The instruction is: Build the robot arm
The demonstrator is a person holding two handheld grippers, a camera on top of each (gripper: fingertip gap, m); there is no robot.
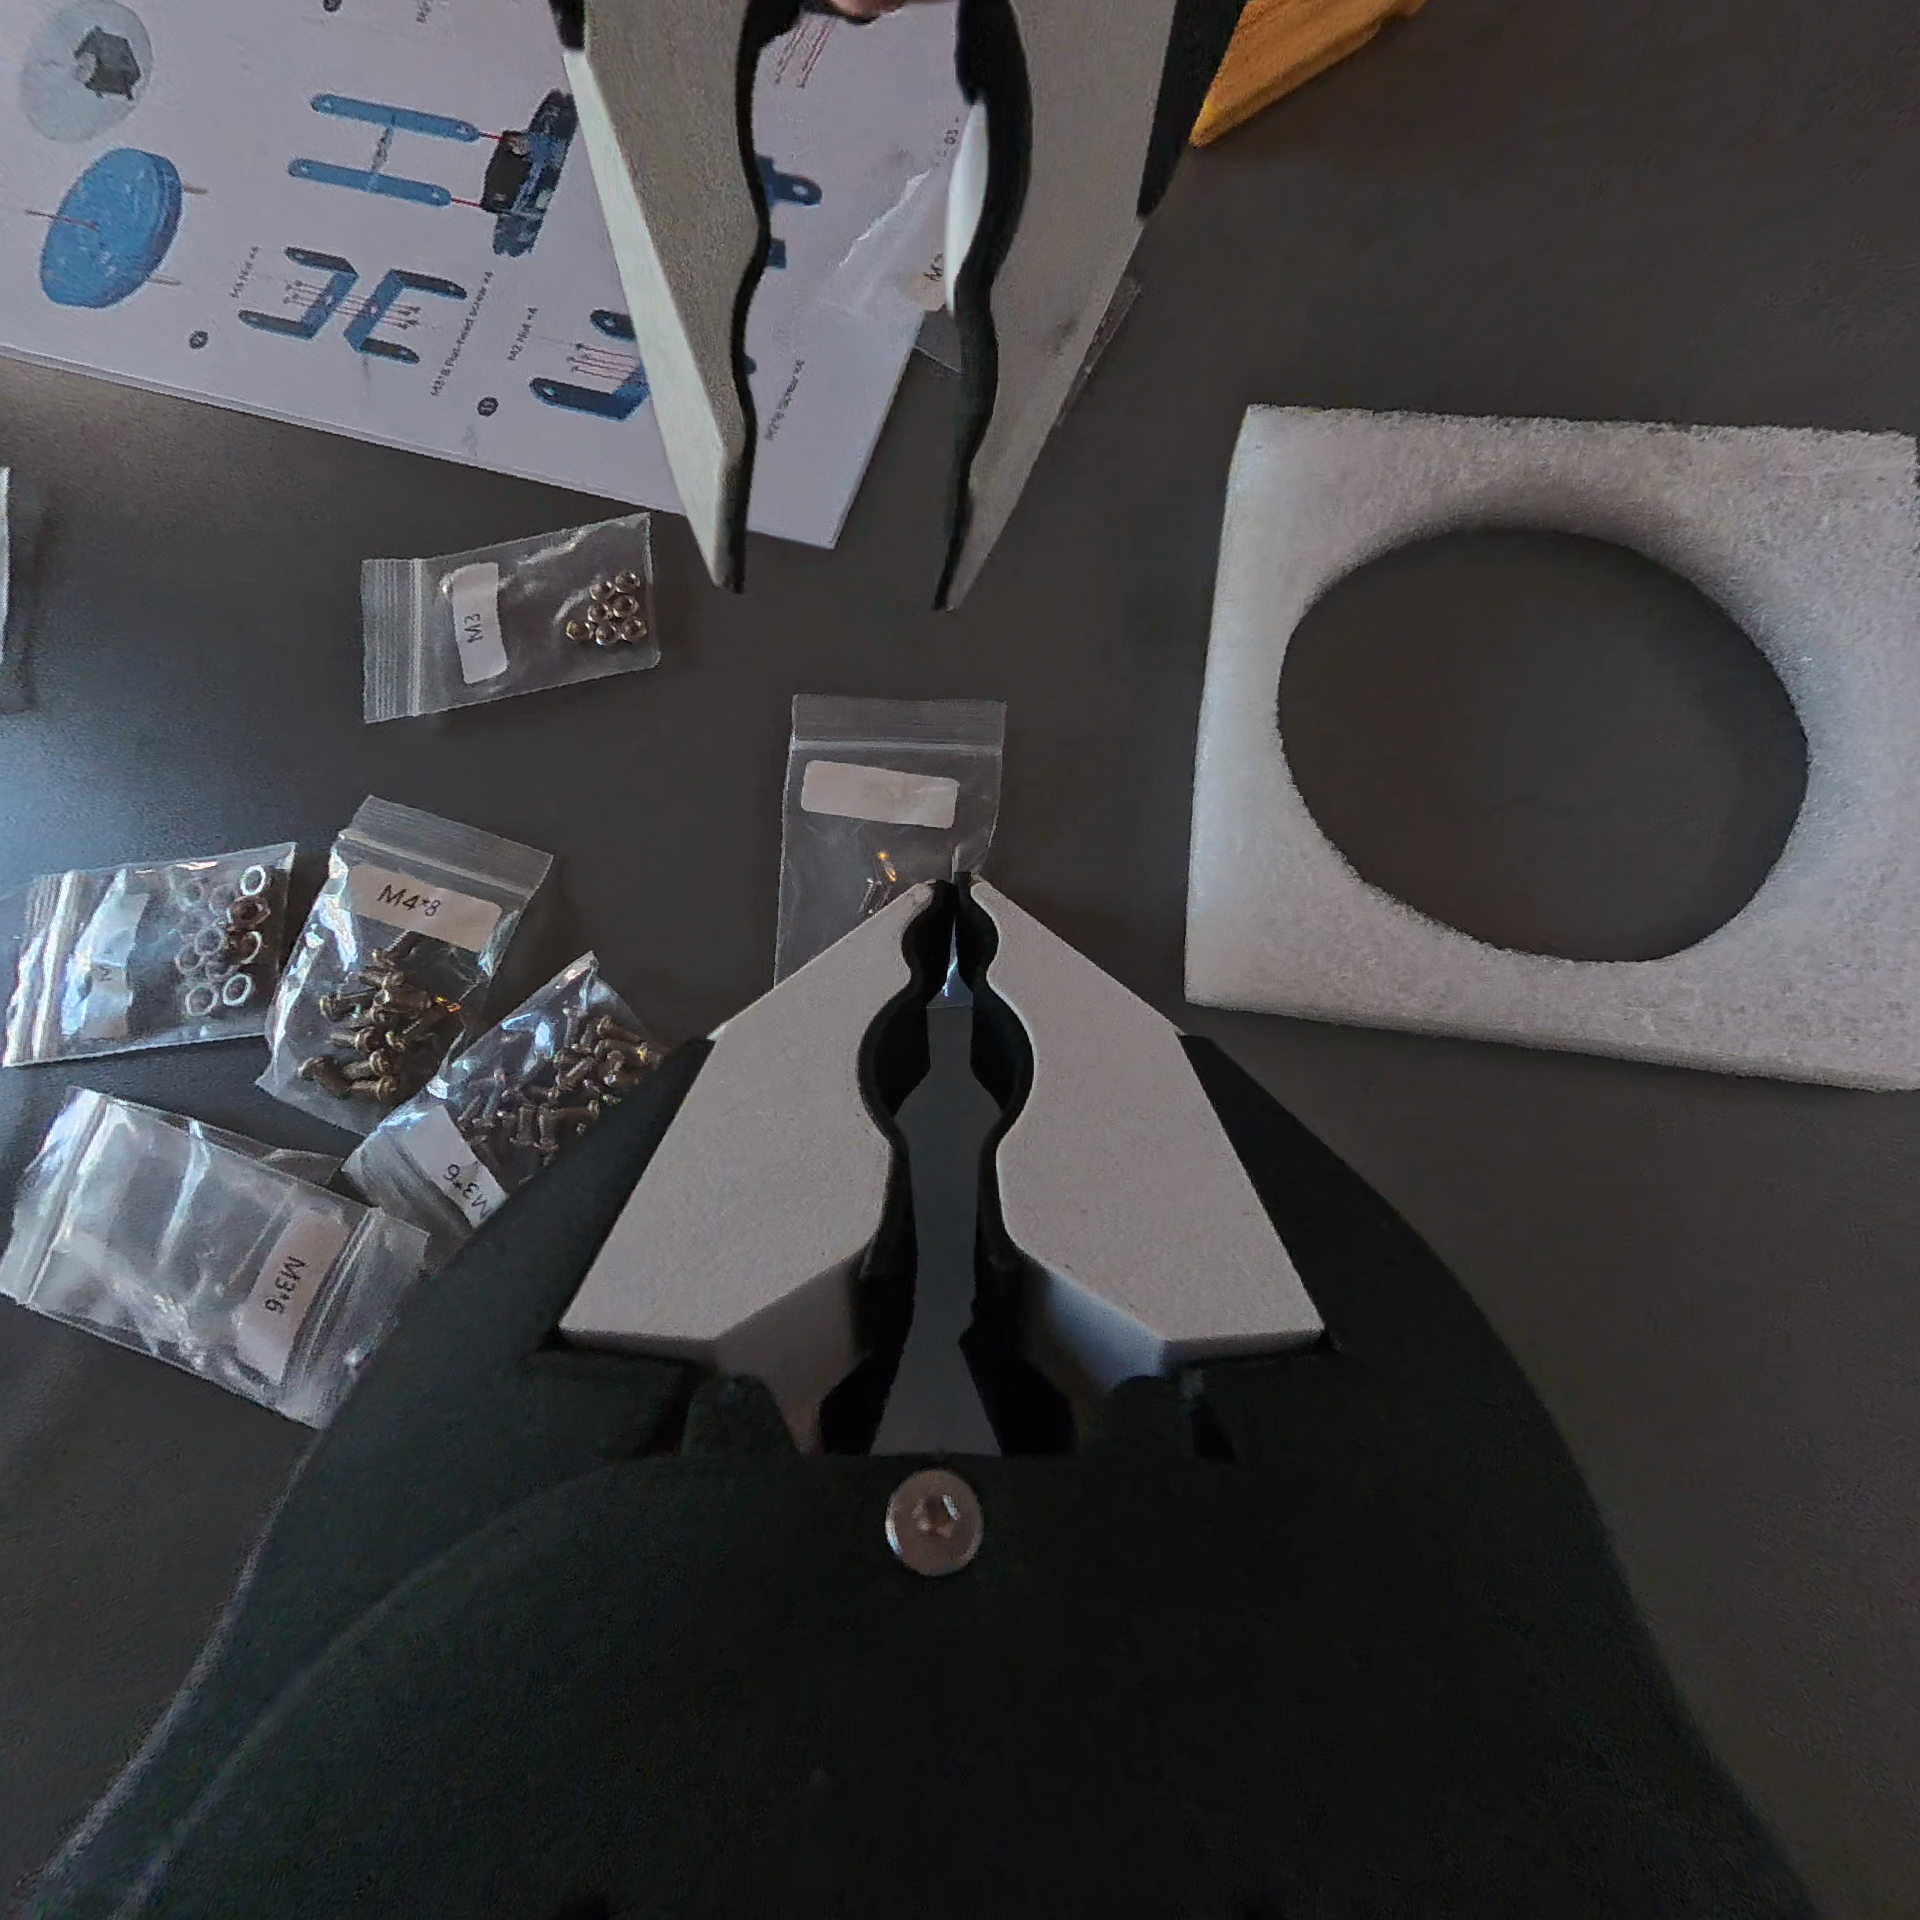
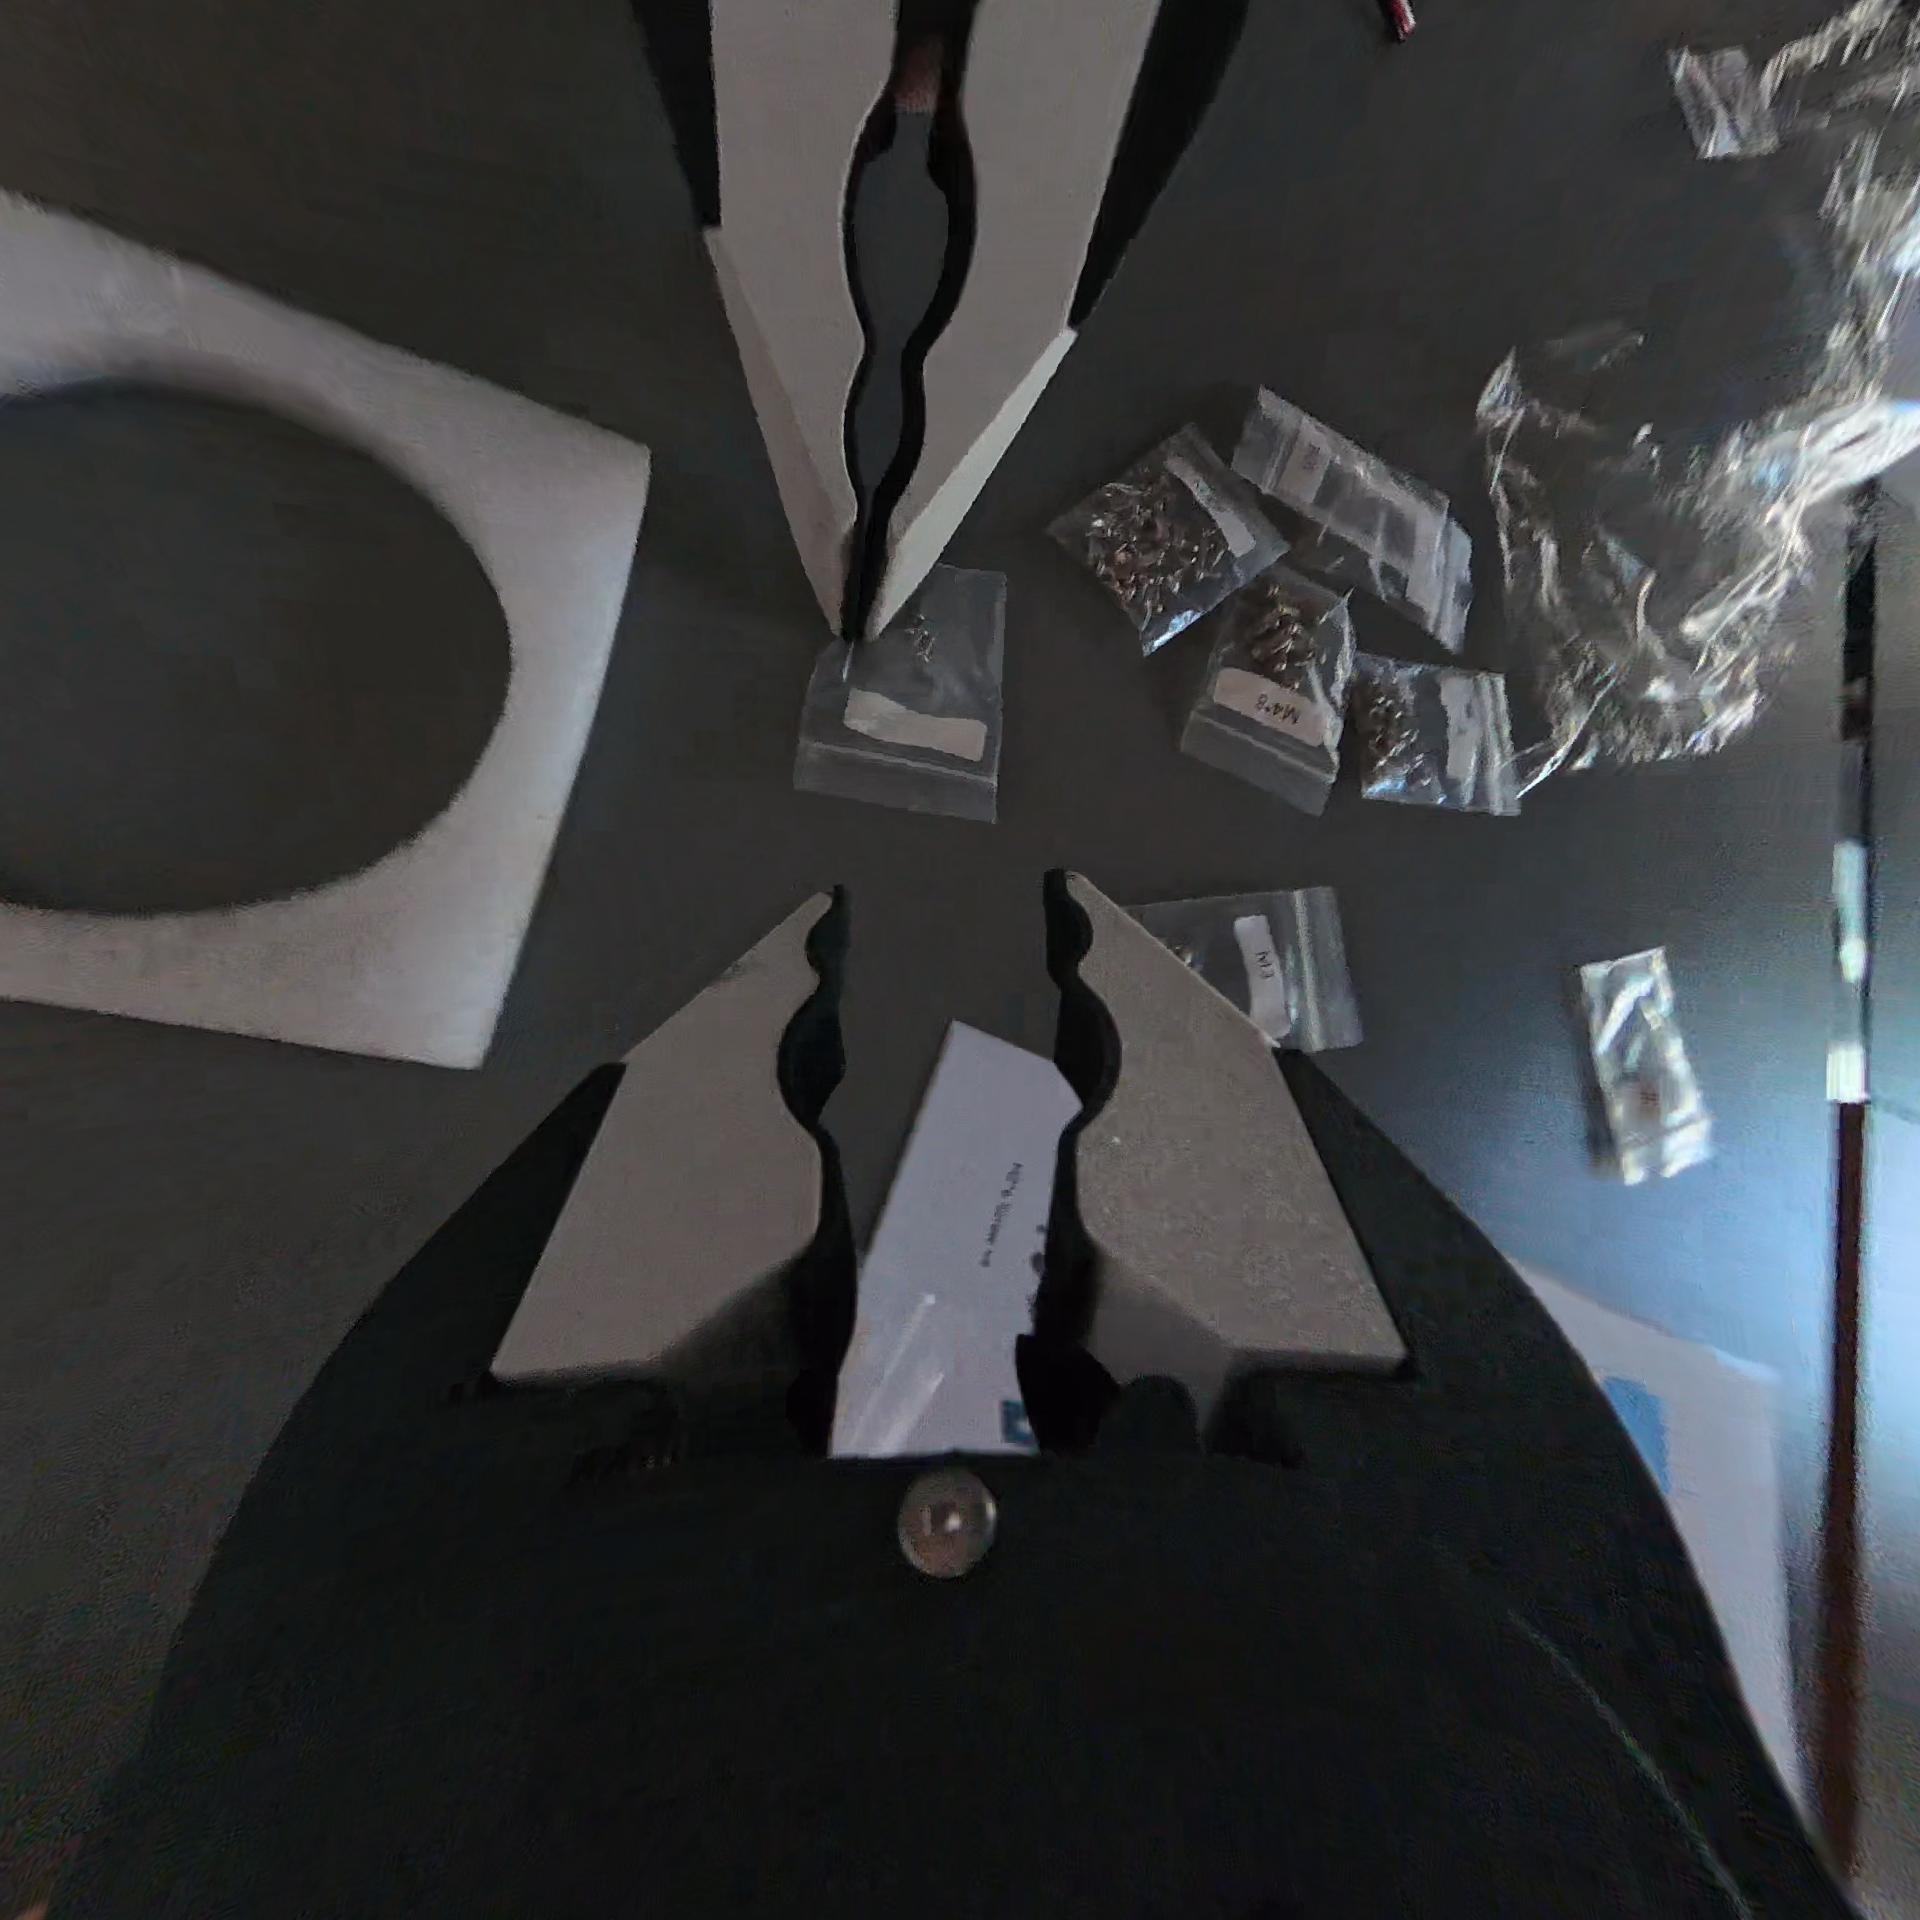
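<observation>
My left tool [image 1: 954, 886] is clenched on the bottom edge of a small clear zip bag [image 1: 891, 821] lying flat on the dark tabletop [image 1: 1455, 1351], a few screws inside. My right tool [image 2: 940, 894] hangs released just beyond its zip end. The pinch seems to catch only film, though it's hard to be sure. Best to hold low and steady, clear of the foam sheet [image 1: 1351, 935].
</observation>
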